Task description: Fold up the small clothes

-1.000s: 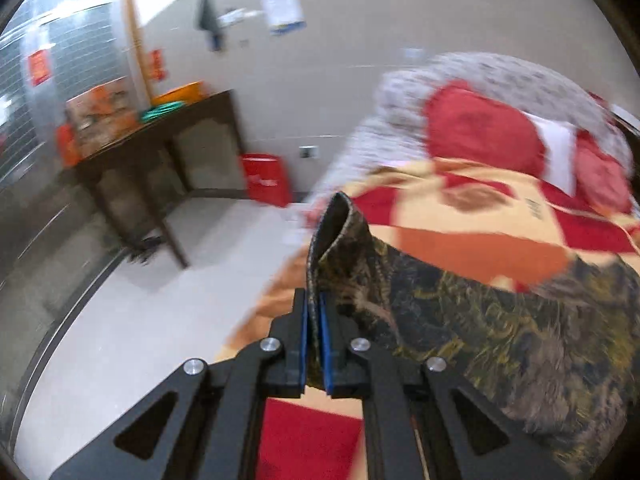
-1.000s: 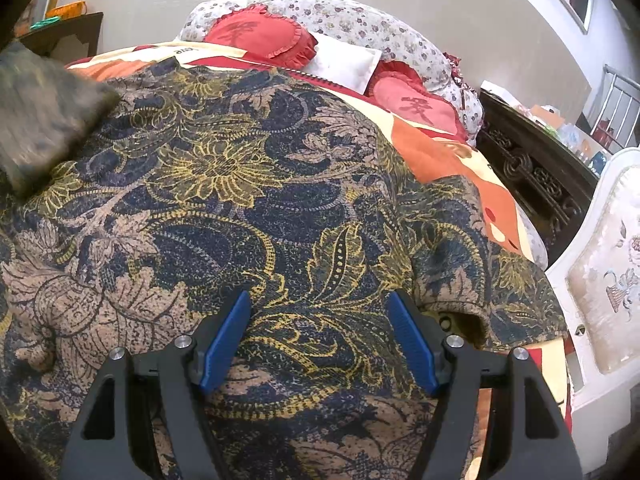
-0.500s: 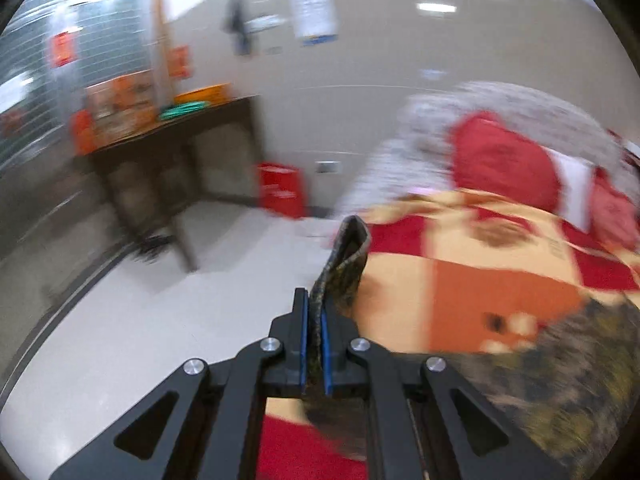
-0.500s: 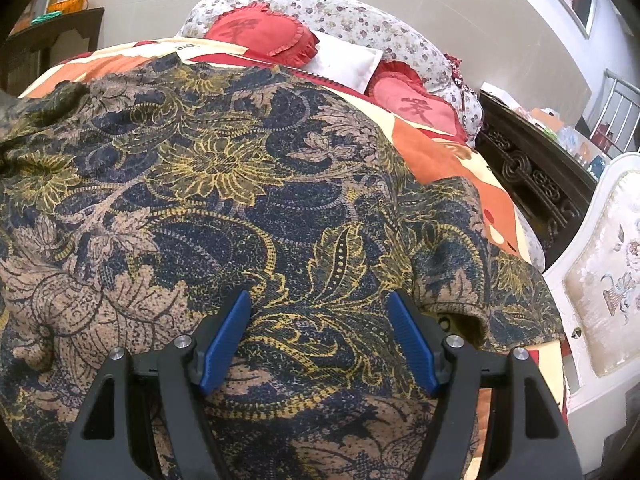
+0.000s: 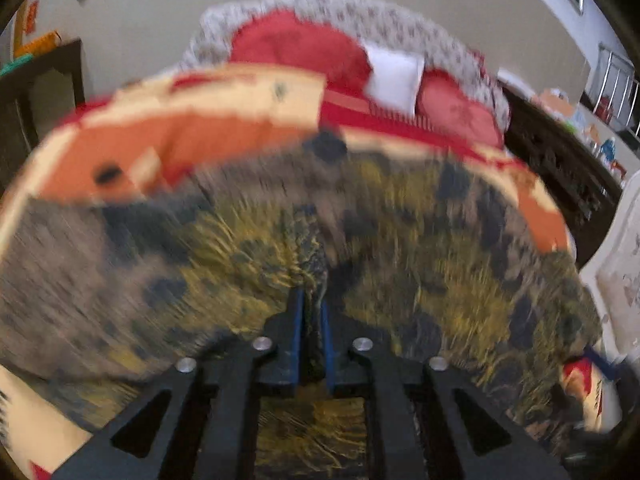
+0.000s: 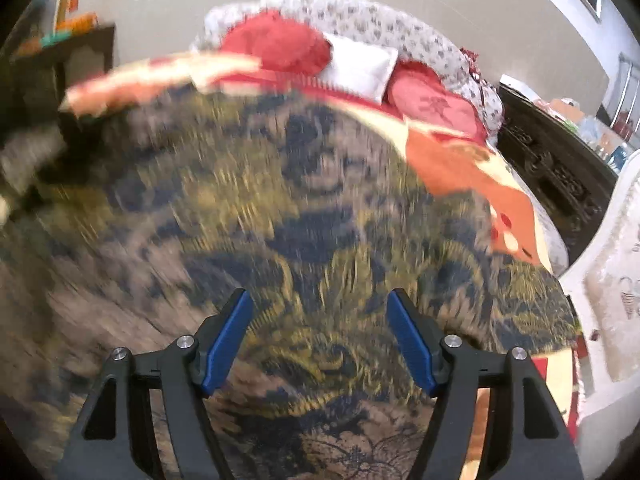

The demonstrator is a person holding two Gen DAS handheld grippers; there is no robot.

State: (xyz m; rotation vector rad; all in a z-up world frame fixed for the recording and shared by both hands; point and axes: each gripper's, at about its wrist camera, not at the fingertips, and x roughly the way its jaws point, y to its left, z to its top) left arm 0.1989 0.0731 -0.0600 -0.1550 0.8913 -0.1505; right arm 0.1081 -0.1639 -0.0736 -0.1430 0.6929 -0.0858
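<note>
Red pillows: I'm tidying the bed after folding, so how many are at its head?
2: one red pillow left of the white pillow, another red pillow to its right. More may be hidden behind them.

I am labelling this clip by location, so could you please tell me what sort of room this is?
Most likely a bedroom: a bed with a red, orange and cream patchwork quilt, red cushions and a floral padded headboard.

Motion blur smears the patterned garment (image 5: 248,240) and bedspread (image 5: 168,140) in both views; the garment's near edge is cut off.
</note>
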